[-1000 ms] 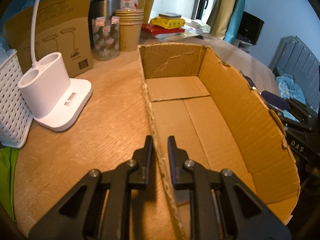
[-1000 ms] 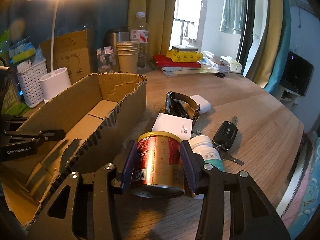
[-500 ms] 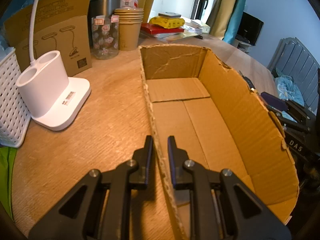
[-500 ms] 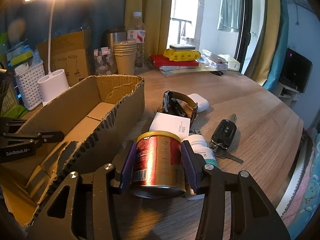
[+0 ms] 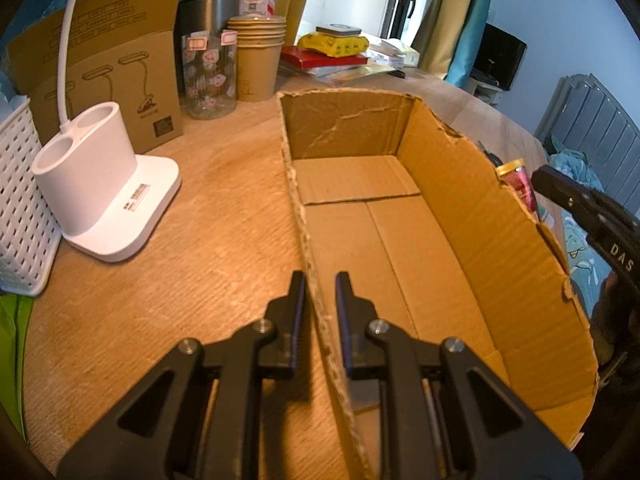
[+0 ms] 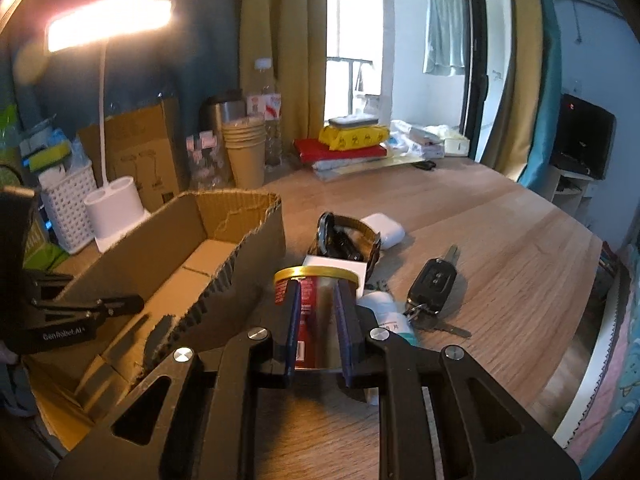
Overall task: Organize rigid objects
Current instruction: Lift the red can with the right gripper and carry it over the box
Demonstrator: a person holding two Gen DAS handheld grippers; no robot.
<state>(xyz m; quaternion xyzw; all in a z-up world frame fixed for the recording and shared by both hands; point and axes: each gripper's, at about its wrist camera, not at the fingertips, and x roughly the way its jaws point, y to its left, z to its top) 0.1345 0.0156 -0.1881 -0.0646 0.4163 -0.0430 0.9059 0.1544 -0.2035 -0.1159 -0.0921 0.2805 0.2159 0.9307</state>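
Observation:
An open cardboard box (image 5: 480,220) lies empty on the wooden table. My left gripper (image 5: 321,280) is shut on its near left wall. A red can with a gold rim (image 6: 316,274) stands just right of the box (image 6: 248,264), its top showing over the wall (image 5: 516,182). My right gripper (image 6: 319,292) is closing; its jaws stand narrower than the can, which sits beyond the tips, not between them. Behind the can lie a white carton (image 6: 336,266), a watch (image 6: 344,236), an earbud case (image 6: 386,230), a white bottle (image 6: 386,312) and a car key (image 6: 434,286).
Left of the box stand a white lamp base (image 5: 100,184) and a white basket (image 5: 20,200). Paper cups (image 5: 258,60), a patterned jar (image 5: 208,76) and a flat lamp carton (image 5: 120,60) line the back. Books (image 6: 348,148) are stacked further off.
The right jaws have closed from around the can to a narrow gap in front of it, and that view has tipped up. The can's top now shows over the box wall. The left gripper kept still.

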